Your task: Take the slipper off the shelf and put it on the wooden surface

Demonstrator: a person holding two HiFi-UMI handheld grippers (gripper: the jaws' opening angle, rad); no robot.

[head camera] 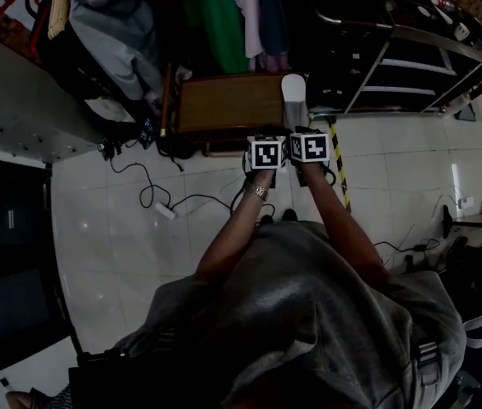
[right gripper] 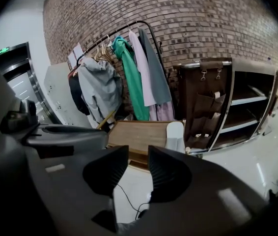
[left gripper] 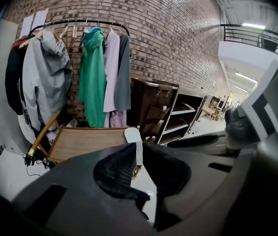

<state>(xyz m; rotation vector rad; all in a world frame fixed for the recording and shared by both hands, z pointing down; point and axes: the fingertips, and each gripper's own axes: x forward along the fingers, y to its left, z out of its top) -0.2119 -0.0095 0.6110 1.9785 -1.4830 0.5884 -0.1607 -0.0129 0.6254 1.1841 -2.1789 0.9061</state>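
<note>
A white slipper (head camera: 293, 92) lies at the right end of the low wooden surface (head camera: 224, 100), beside the dark shelf unit (head camera: 411, 66). Both grippers are held side by side just in front of it, over the tiled floor. My left gripper (head camera: 264, 136) points at the slipper (left gripper: 133, 134); its jaws stand only a little apart, with nothing between them (left gripper: 138, 149). My right gripper (head camera: 302, 133) is open wider and also holds nothing (right gripper: 138, 154); the slipper (right gripper: 175, 136) shows beyond its jaws on the wooden surface (right gripper: 139, 134).
A clothes rack (left gripper: 80, 23) with a grey jacket, a green top and other clothes stands behind the wood against the brick wall. Cables and a white power strip (head camera: 164, 211) lie on the floor at the left. A yellow-black striped strip (head camera: 341, 169) runs by the shelf (right gripper: 247, 107).
</note>
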